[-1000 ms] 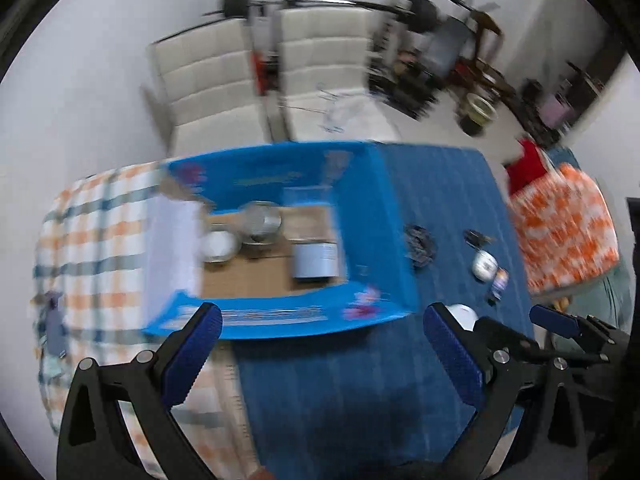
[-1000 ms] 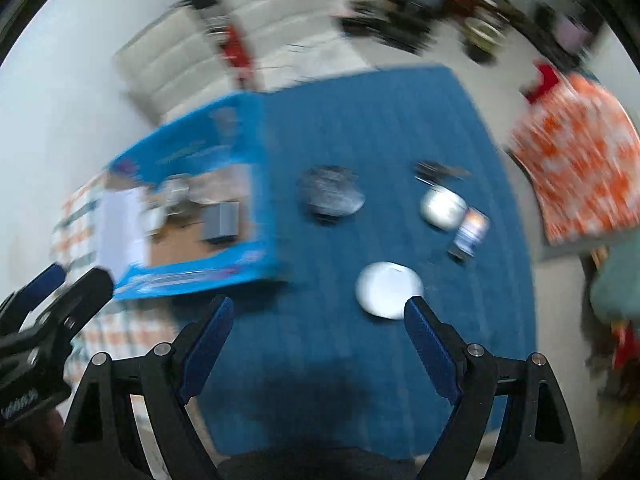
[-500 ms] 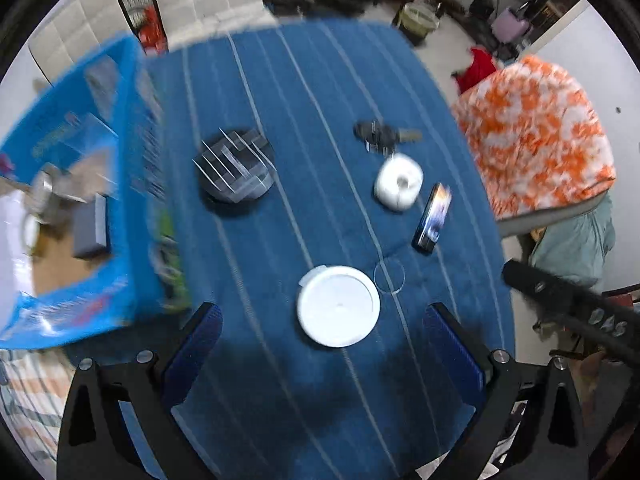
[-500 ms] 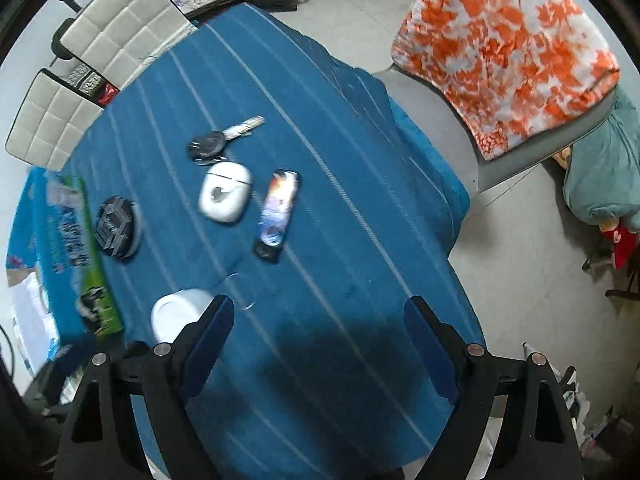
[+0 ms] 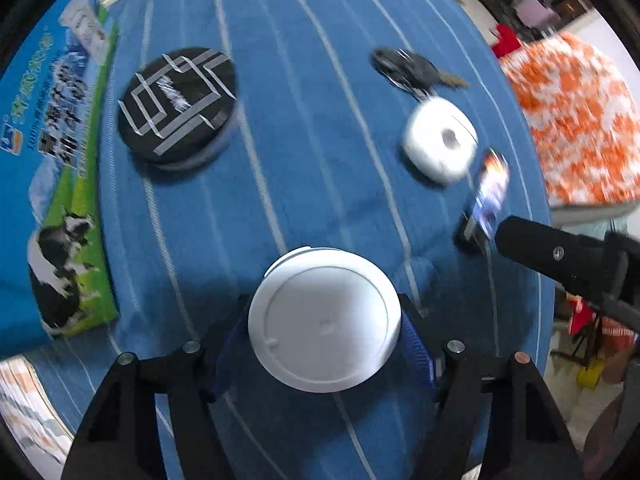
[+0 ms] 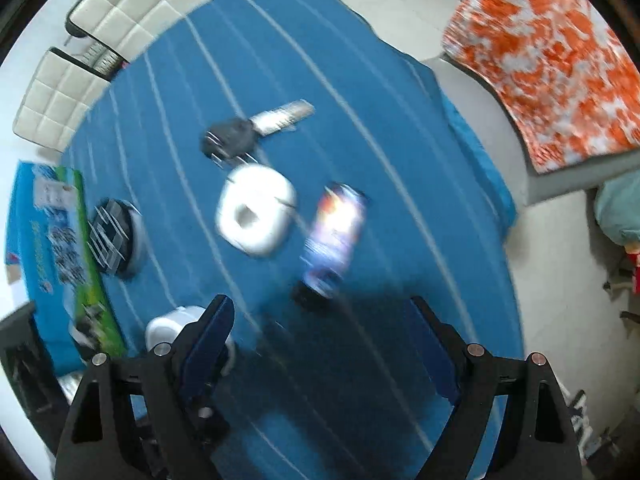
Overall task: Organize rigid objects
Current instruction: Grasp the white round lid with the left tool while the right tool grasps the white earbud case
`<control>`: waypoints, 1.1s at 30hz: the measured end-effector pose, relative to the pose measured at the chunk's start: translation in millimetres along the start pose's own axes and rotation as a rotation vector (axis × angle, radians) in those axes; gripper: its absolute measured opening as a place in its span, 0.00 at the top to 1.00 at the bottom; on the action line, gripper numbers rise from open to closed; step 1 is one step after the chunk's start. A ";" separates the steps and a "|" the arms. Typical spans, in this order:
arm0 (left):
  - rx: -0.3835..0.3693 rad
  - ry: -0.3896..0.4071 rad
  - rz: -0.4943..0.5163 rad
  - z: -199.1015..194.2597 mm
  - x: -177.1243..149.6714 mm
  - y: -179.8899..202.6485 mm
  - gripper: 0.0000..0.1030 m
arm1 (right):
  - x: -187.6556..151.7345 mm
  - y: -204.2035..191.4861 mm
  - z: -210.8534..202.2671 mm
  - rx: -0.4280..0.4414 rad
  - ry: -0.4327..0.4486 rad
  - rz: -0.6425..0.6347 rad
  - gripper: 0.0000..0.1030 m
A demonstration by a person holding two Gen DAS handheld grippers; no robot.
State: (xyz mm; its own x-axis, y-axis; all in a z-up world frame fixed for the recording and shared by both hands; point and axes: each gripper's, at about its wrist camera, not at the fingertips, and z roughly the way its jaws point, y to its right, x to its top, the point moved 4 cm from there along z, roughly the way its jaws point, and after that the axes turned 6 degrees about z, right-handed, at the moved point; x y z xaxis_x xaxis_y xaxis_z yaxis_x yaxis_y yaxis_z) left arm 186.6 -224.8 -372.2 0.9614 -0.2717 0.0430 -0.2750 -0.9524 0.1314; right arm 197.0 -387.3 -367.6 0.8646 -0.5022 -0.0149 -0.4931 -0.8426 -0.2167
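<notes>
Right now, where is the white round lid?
In the left wrist view the white round lid sits bottom centre on the blue cloth, between the left gripper fingers.

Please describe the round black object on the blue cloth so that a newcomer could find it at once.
Start at the big blue carton lying at one side of the blue striped cloth. Right beside its printed side lies the round black lid. It alone is dark and carries silver angular lines; the other round pieces nearby are plain white.

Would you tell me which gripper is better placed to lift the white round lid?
Left. The left gripper has just been closing around the white round lid, blue pads at its rim. The right gripper hangs open over bare cloth.
</notes>
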 end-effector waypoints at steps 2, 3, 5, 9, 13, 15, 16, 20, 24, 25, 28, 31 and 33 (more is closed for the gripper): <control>0.004 0.015 -0.043 -2.8 9.5 -10.6 0.35 | 11.5 -11.0 5.6 0.041 0.003 0.024 0.13; 0.012 0.025 -0.061 -4.4 15.3 -17.8 0.35 | 16.6 -15.1 9.0 0.053 -0.001 0.036 0.13; 0.024 0.039 -0.088 -5.9 25.1 -28.4 0.35 | 27.3 -21.5 21.6 0.051 -0.021 0.052 0.14; 0.038 0.043 -0.114 -7.3 37.9 -44.4 0.35 | 35.1 -27.3 46.8 0.011 -0.082 0.064 0.38; 0.033 0.007 -0.098 5.5 35.4 -45.1 0.33 | 35.1 -36.1 49.5 -0.068 -0.050 0.032 0.48; 0.061 0.023 -0.078 7.7 35.1 -36.9 0.35 | 32.7 -42.7 50.2 -0.111 -0.041 0.011 0.49; 0.073 0.029 -0.070 8.5 33.5 -34.2 0.35 | 31.6 -45.4 50.4 -0.135 -0.034 -0.006 0.50; 0.093 0.045 -0.063 13.2 31.9 -21.2 0.36 | 27.1 -52.7 50.1 -0.157 -0.034 -0.046 0.51; 0.076 0.046 -0.073 7.1 26.0 -25.3 0.36 | 16.7 -46.7 37.7 -0.125 -0.038 -0.051 0.51; 0.075 0.054 -0.072 -0.3 25.9 -31.4 0.36 | 12.9 -44.0 31.0 -0.123 -0.025 -0.060 0.51; 0.072 0.079 -0.060 -15.3 22.1 -31.6 0.36 | 3.3 -36.8 12.1 -0.103 -0.003 -0.068 0.51; 0.069 0.102 -0.033 -32.0 18.6 -28.7 0.36 | -3.0 -27.6 -8.5 -0.093 0.028 -0.081 0.51; 0.072 0.125 -0.011 -44.8 15.5 -23.9 0.36 | -8.1 -23.8 -22.2 -0.084 0.042 -0.091 0.51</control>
State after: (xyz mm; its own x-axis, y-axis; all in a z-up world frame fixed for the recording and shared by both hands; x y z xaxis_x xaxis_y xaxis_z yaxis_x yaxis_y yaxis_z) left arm 207.8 -200.1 -330.3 0.9549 -0.2463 0.1660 -0.2593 -0.9639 0.0612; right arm 199.5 -367.5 -340.7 0.9021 -0.4295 0.0423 -0.4210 -0.8973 -0.1331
